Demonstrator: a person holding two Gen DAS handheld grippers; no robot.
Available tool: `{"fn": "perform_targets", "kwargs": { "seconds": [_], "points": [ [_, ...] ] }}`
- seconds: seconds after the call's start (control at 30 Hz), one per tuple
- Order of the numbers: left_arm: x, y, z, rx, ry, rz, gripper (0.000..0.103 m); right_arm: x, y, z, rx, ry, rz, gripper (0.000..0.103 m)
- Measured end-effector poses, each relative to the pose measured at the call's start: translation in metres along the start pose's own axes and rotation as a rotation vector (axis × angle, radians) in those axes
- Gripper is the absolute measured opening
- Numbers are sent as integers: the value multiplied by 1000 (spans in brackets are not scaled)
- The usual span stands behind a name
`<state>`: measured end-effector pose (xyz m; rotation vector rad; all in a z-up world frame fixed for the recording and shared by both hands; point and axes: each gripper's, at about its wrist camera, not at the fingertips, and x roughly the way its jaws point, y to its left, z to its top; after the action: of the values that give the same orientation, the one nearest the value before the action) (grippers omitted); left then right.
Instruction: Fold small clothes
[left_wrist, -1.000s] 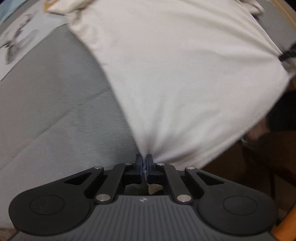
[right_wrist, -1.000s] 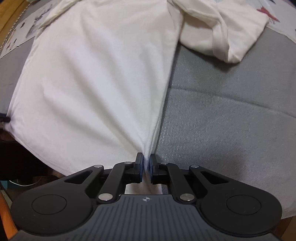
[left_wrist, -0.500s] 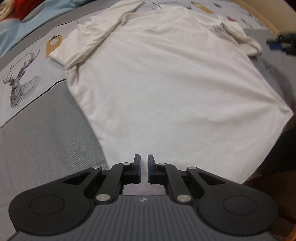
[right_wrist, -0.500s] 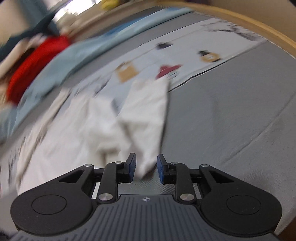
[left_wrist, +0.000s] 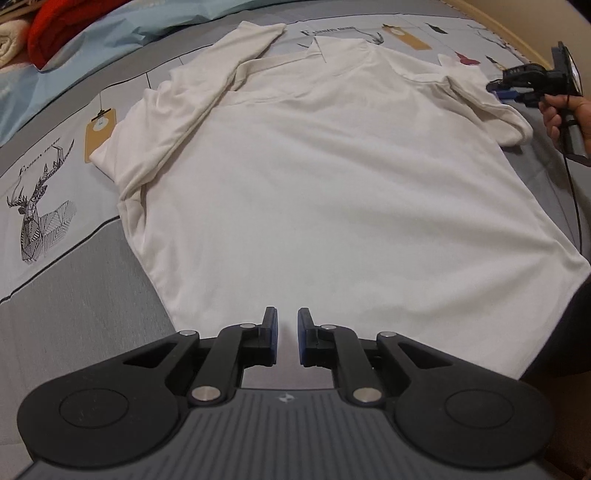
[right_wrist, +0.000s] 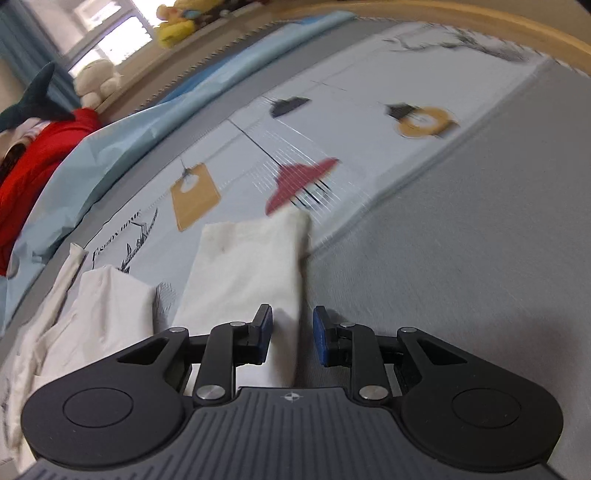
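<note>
The left gripper (left_wrist: 287, 336) hangs over the near hem of the white shirt (left_wrist: 332, 192), its jaws parting by a narrow gap with only cloth beneath them, nothing pinched. The right gripper (right_wrist: 292, 339) sits at the shirt's far right sleeve (right_wrist: 251, 266); its jaws are closing with the sleeve's edge between them, though the pads do not press on it. The shirt lies spread flat on the grey bedspread (left_wrist: 74, 317), body smooth, its left sleeve (left_wrist: 207, 92) folded in across the shoulder, collar toward the printed band with the deer drawing (left_wrist: 35, 221). Beyond the shirt lie a light blue cloth (left_wrist: 74, 48) and a red garment (left_wrist: 62, 22). A hand (left_wrist: 565, 110) holds the right gripper beside the sleeve.
</note>
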<state>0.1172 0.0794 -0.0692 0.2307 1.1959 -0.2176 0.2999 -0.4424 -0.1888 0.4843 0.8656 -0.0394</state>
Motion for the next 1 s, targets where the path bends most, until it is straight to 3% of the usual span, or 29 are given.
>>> {"fn": "perform_targets", "kwargs": {
  "seconds": [0.03, 0.23, 0.33, 0.4, 0.47, 0.53, 0.63, 0.8, 0.9, 0.97, 1.0],
  "points": [
    [2, -1, 4, 0, 1, 1, 12, 5, 5, 5, -26, 0, 9, 5],
    [6, -2, 23, -21, -16, 7, 12, 12, 20, 47, -78, -124, 72, 4],
    [9, -6, 29, -19, -16, 7, 12, -1, 6, 80, -37, -267, 39, 4],
    [11, -9, 31, -5, -10, 5, 12, -21, -14, 101, 14, -405, -4, 4],
    [14, -11, 31, 6, -5, 3, 12, -43, -39, 111, 67, -573, -102, 4],
    [15, -10, 31, 6, -4, 2, 12, -56, -74, 117, 168, -657, -219, 4],
    [16, -7, 32, 0, -3, 2, 12, -53, -125, 110, 309, -649, -368, 1],
    [16, -9, 33, 11, -8, -2, 12, -22, -187, 78, 483, -430, -512, 0],
    [16, -12, 33, 21, -10, -1, 12, -27, -185, 76, 476, -456, -487, 3],
    [16, -13, 33, 24, -14, -3, 12, -34, -186, 74, 542, -498, -414, 6],
    [15, -13, 33, 26, -14, -2, 12, -33, -187, 74, 561, -492, -395, 22]
  ]
}}
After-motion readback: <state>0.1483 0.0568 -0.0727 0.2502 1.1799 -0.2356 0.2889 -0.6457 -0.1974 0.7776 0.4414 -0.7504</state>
